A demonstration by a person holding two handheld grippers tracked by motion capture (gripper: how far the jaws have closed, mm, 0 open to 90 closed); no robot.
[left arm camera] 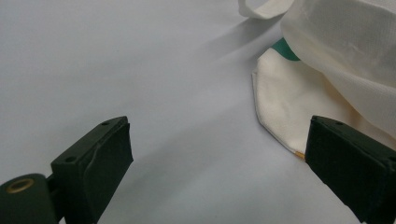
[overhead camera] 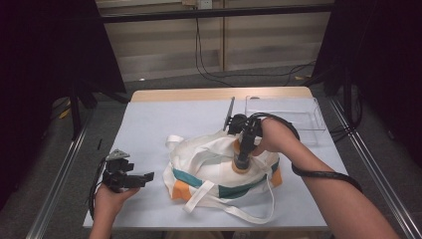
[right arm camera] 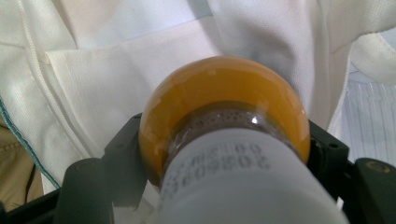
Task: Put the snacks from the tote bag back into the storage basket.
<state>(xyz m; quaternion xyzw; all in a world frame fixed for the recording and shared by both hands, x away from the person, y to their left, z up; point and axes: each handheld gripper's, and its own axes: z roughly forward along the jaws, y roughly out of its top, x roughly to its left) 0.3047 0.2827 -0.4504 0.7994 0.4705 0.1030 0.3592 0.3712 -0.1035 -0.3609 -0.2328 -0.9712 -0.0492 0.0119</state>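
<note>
**A:** High view first: where is the bottle (overhead camera: 243, 158)?

**B:** It stands on the white tote bag (overhead camera: 219, 172), right of the table's (overhead camera: 149, 124) middle. The right gripper (overhead camera: 244, 149) has its jaws closed on the neck, under the white cap (right arm camera: 243, 186); the orange body (right arm camera: 224, 93) bulges beyond them.

**A:** And the left gripper (left arm camera: 215, 168)?

**B:** Jaws wide apart, holding nothing, low at the near left beside the bag's corner.

**A:** Advice?

**B:** I think, lift straight up and slowly; let the left one pin the cloth.
</note>
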